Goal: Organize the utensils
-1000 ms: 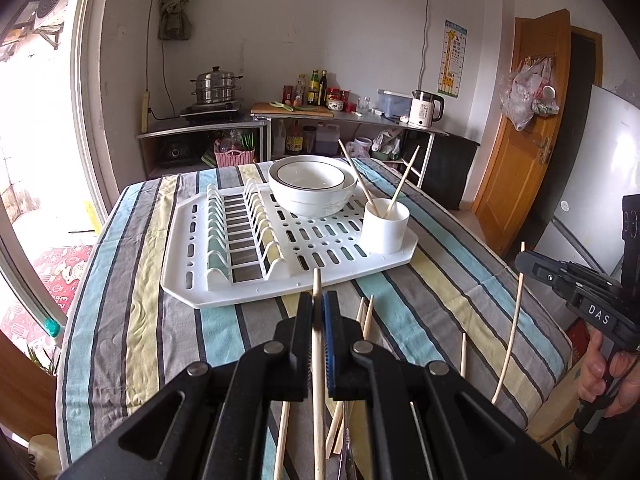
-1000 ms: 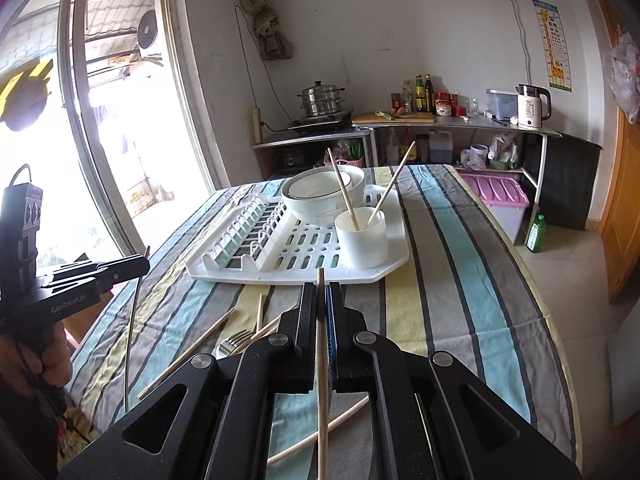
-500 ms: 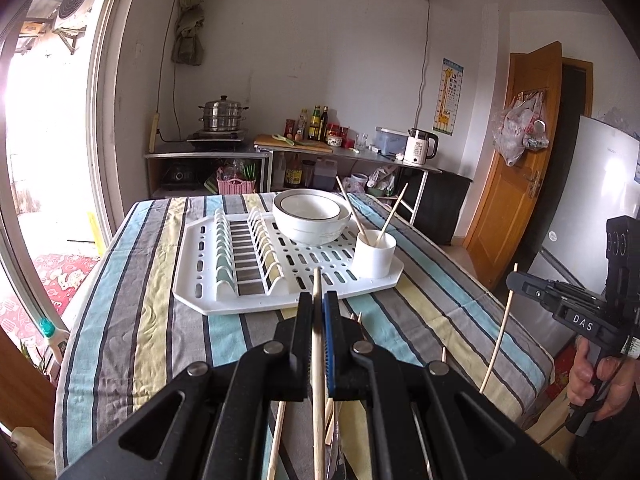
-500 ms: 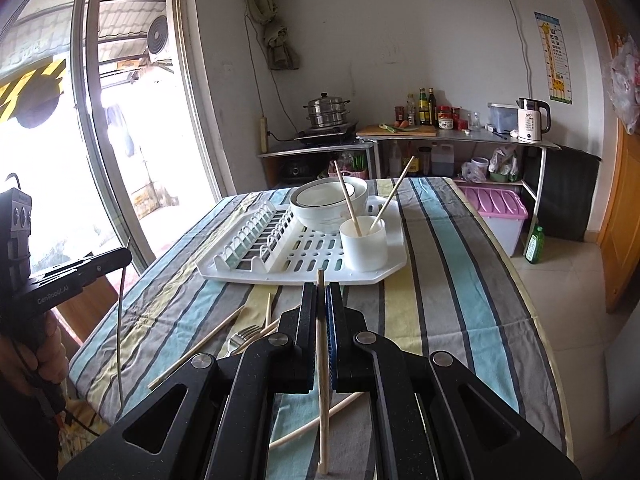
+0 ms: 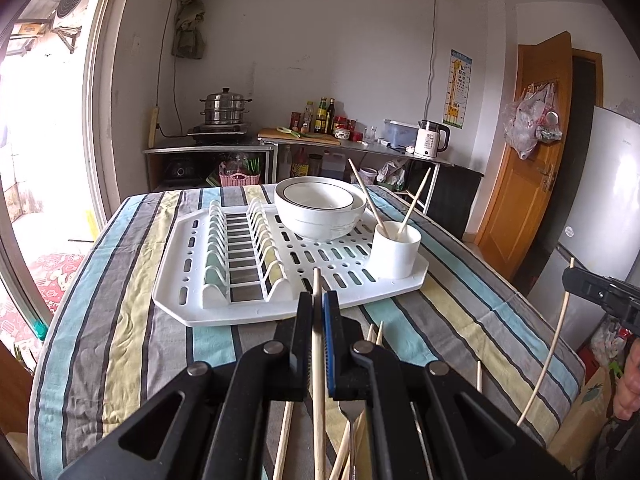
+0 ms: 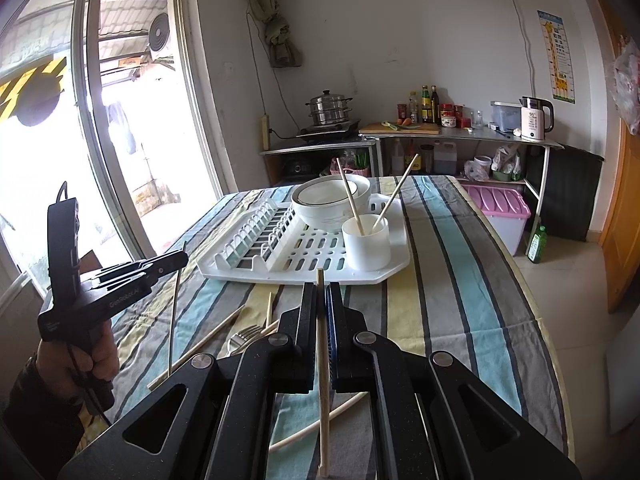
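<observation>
- on the left side of the striped tablecloth [image 5: 132,320], your left gripper [image 5: 318,312] is clamping its two fingers tight on a wooden chopstick [image 5: 318,360], which is standing nearly upright with its tip poking out above the fingers.
- in the right wrist view, that same gripper is hanging above the table's left edge, well apart from the rack, with the thin stick pointing down toward the cloth.
- just below and right of it, loose chopsticks [image 6: 200,348] and a fork [image 6: 242,336] are lying on the cloth, near the front edge of the white dish rack [image 5: 248,312].
- further back, the rack is sitting in the middle of the table, with a white bowl [image 5: 320,208] resting on its rear part.
- at the rack's right front corner, a white cup [image 5: 394,250] is holding two chopsticks [image 5: 366,200] that are leaning apart in a v.
- to the right, your right gripper [image 6: 321,306] is squeezing its fingers closed on a second chopstick [image 6: 323,380], also held nearly upright.
- in the left wrist view, this gripper is hanging off the table's right edge, with its stick slanting down beside the cloth.
- under it, another chopstick [image 6: 316,428] is lying slantwise on the cloth.
</observation>
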{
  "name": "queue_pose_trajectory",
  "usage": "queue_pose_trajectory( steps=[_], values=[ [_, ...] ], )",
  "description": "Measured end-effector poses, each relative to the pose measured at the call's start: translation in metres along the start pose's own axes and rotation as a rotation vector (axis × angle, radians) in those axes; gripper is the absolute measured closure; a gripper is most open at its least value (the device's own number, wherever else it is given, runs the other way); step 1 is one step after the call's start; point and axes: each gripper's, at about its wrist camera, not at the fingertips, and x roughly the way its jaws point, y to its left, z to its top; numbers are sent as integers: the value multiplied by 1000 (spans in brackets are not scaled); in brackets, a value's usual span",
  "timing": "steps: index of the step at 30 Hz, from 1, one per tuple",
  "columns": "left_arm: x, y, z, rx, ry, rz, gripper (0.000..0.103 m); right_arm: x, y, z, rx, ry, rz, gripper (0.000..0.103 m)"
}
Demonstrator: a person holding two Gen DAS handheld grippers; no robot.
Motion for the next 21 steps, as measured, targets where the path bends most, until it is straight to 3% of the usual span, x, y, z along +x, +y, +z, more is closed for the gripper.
queue_pose_trajectory(
  steps=[21],
  values=[
    [-48,7,-30,-42,-107,-34,97,-1,-2,-2,7,-8,2,99]
  ],
)
